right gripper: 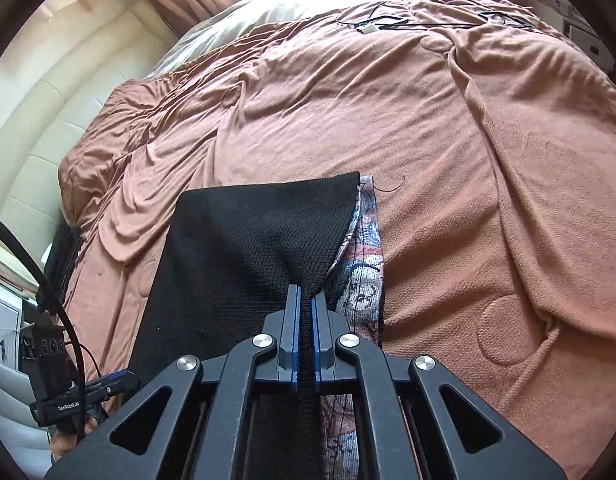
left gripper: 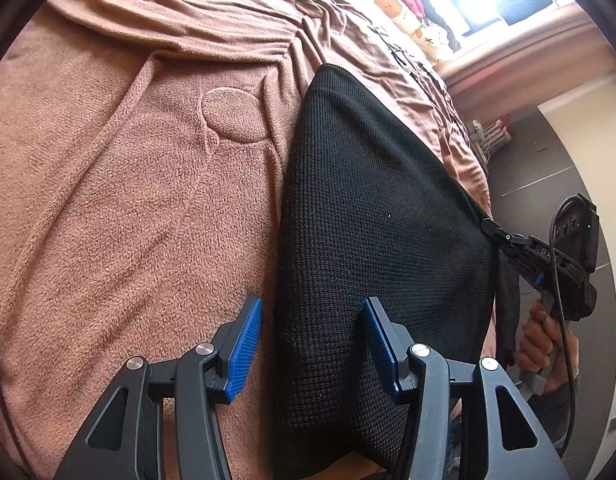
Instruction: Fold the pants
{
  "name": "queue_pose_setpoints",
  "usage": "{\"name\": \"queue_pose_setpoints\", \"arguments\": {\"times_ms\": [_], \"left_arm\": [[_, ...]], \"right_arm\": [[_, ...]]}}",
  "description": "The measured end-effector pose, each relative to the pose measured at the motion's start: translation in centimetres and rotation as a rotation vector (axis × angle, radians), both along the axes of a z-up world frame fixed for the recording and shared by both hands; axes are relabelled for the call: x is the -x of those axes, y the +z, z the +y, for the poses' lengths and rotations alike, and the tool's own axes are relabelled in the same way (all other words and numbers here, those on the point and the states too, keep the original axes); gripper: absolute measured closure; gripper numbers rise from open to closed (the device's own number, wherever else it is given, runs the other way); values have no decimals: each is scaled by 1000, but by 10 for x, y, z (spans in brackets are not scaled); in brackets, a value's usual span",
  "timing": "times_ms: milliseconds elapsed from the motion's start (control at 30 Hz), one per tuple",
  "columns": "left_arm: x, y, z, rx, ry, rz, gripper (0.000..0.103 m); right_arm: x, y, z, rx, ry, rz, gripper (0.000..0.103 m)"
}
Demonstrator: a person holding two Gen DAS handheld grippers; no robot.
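Two claws work a pair of black, waffle-knit pants (left gripper: pixel 372 208) lying on a bed's brown fleece blanket (left gripper: pixel 108 200). Right claw (right gripper: pixel 304 300) pinches one edge shut; left claw (left gripper: pixel 312 320) hangs open over another. Soft, light, limp fabric: best gripped at corners.

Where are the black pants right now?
The black pants lie on the brown blanket near the bed's edge, one corner pinched in the right claw.
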State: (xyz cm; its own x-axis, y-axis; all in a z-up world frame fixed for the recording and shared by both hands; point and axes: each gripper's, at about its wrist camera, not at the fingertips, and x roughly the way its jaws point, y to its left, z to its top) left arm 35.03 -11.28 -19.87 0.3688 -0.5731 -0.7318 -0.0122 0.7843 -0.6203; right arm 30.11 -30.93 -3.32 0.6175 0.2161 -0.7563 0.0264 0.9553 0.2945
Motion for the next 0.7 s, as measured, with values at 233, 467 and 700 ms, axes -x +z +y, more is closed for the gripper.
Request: {"name": "queue_pose_setpoints", "arguments": {"times_ms": [233,467,700], "left_arm": [[0,0,-4,17,-19,4,49],[2,-3,-7,26,-33,7,49],[2,-4,-10,36,-53,10,51]], "right_arm": [[21,0,-5,71,-46,4,102],[16,-6,-1,75,-44,-10,102],[3,-8,0,136,-67,14,102]]}}
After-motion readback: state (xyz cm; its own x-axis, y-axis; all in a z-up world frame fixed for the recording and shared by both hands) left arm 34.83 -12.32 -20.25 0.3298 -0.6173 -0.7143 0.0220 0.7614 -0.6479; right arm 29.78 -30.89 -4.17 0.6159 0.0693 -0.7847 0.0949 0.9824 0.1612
